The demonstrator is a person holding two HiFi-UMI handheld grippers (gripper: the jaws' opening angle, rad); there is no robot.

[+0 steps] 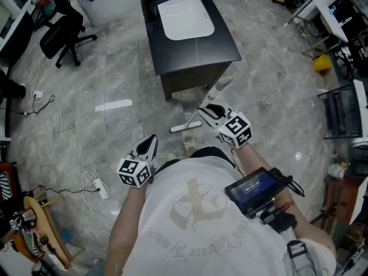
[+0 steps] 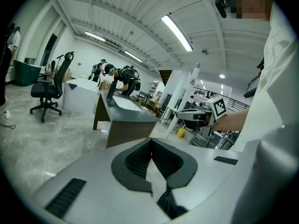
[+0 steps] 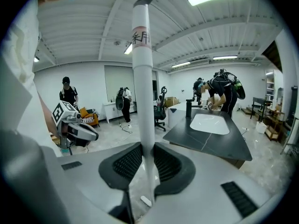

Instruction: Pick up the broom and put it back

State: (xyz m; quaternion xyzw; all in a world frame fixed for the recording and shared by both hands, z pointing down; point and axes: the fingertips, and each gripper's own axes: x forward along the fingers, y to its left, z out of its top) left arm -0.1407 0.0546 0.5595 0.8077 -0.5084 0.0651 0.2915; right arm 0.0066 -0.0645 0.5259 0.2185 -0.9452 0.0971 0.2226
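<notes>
So the broom (image 3: 144, 111) is in the right gripper (image 3: 144, 146). The jaws are pinched on its white handle (image 3: 141, 69) from both sides. The handle stands pretty much upright and pokes way up above the jaws, with a label in red writing near the top. Down below that gripper you can see the broom's white head (image 1: 185, 127) over the grey floor (image 1: 115, 79), though I honestly can't tell if it's touching. The left gripper (image 2: 152, 143) is off to the side, well apart from the broom, with its jaws closed together and nothing in them. Right ahead of the right gripper there's a black counter (image 1: 224, 45) with a white sink basin (image 1: 185, 17) set into it, near the broom's head. A white power strip (image 1: 102, 190) lies on the floor beside the left gripper. Further out on that side is a black office chair (image 1: 60, 36). A couple of people (image 3: 219, 90) are leaning over the far end of the counter.
</notes>
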